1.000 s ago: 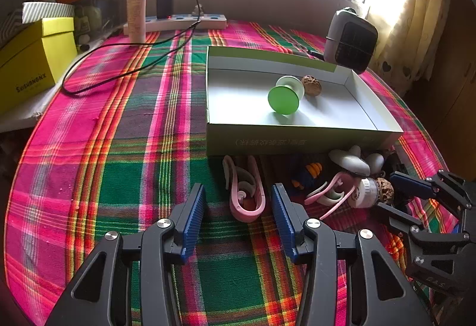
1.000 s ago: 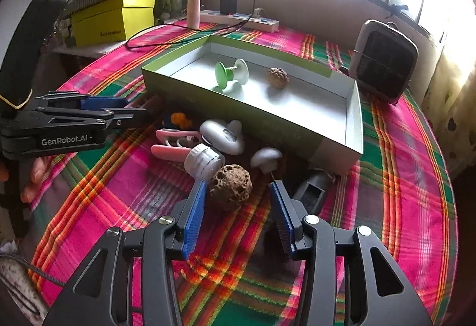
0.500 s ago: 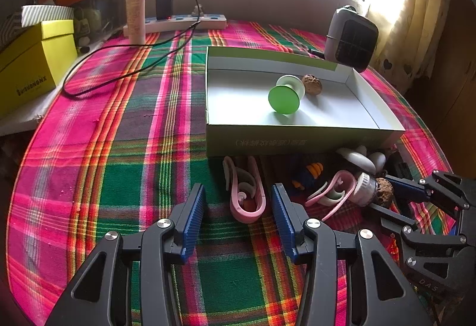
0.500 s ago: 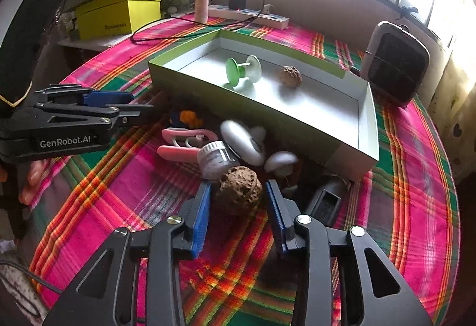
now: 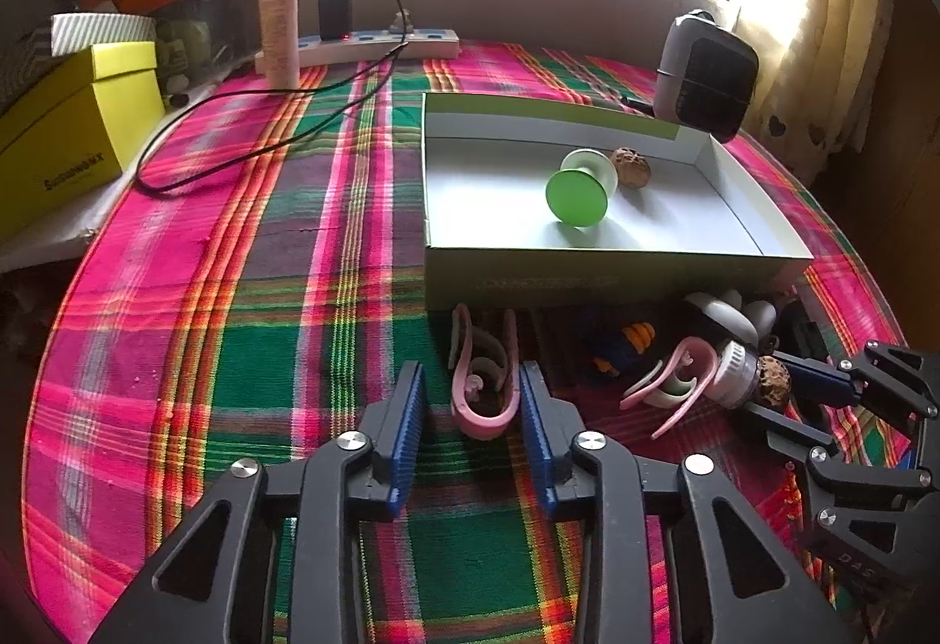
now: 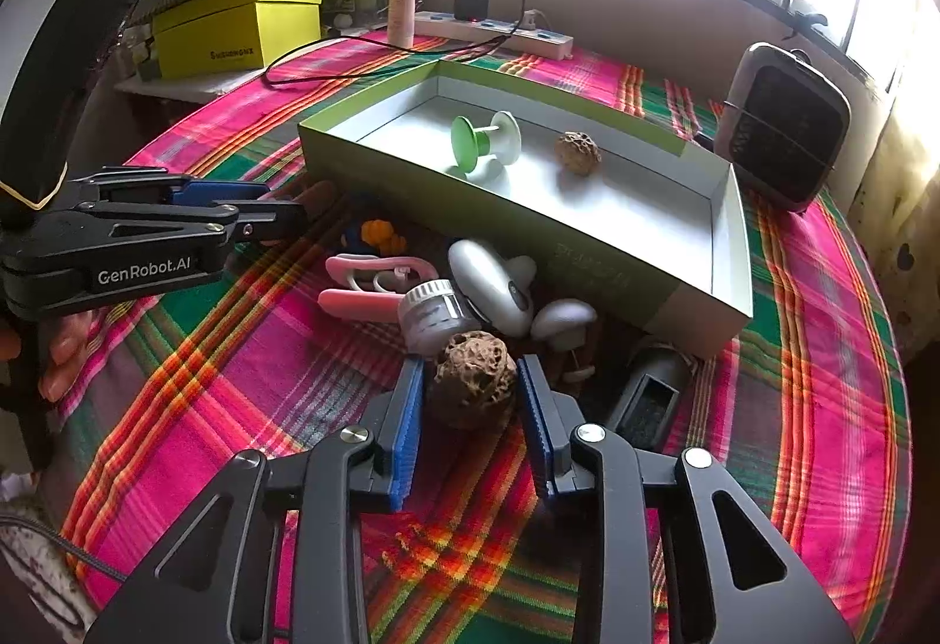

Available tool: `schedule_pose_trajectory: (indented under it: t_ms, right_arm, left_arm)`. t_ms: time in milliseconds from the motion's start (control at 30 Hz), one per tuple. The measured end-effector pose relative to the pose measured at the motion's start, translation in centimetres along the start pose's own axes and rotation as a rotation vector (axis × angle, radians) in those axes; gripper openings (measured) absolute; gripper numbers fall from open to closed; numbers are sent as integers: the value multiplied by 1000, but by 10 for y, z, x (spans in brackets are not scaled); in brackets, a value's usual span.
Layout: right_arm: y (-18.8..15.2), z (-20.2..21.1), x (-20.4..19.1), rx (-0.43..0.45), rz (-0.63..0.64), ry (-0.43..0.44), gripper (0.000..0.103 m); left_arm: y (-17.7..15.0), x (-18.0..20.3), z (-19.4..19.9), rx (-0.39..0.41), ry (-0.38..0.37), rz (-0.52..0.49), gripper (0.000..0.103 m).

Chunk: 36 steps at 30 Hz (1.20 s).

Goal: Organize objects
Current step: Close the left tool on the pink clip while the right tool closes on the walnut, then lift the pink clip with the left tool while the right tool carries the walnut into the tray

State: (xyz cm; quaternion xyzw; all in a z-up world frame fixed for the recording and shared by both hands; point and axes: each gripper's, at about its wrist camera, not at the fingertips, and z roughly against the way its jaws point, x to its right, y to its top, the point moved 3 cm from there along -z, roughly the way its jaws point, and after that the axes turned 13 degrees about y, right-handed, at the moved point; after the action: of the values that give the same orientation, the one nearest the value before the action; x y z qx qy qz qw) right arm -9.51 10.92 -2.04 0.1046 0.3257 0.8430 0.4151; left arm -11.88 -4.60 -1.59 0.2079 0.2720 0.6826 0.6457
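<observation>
Right gripper point(image 6: 470, 397): jaws are closing in compared with a second ago, now flanking a walnut point(image 6: 474, 376) on the cloth point(image 6: 235, 379); pads are sitting just beside its sides, and whether they are pressing it cannot be told. The walnut is lying just in front of the box point(image 6: 517, 227), beside a white jar point(image 6: 432, 312).

Left gripper point(image 5: 473, 421): jaws are standing apart, as before, with the bend of a pink clip point(image 5: 482, 385) lying between the tips; the clip is resting on the cloth near the box's front wall, untouched.

Box contents, unchanged: green spool point(image 6: 484, 141) lying on its side; second walnut point(image 6: 578, 151) near it.

Pile by the box: second pink clip point(image 6: 376, 285), grey oval piece point(image 6: 490, 285), mushroom-shaped piece point(image 6: 563, 318), dark rectangular piece point(image 6: 649, 397).

Hard to read: a blue-and-orange item point(image 6: 382, 232) is sitting in the box's shadow, its form unclear. The left gripper's side is hiding the first clip in the right view. The box's front lettering is too faint to read.
</observation>
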Motion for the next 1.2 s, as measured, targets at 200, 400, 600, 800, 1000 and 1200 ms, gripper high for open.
schedule_pose_trajectory:
  t_ms: [200, 400, 600, 800, 1000, 1200]
  right_arm:
    - [0, 0, -1, 0, 0, 3, 33]
    - [0, 1, -2, 4, -3, 5, 33]
    - [-1, 2, -3, 7, -7, 10, 33]
    - [-1, 4, -2, 12, -12, 17, 33]
    - [-2, 5, -2, 19, -18, 22, 32]
    - [-2, 9, -2, 31, -22, 29, 32]
  left_arm:
    - [0, -2, 0, -2, 4, 7, 20]
    - [0, -2, -1, -2, 5, 7, 20]
    - [-1, -3, 0, -3, 3, 10, 20]
    - [-1, -3, 1, -4, -3, 13, 20]
    - [-3, -3, 3, 2, -9, 12, 20]
    - [-2, -2, 9, 13, -12, 13, 20]
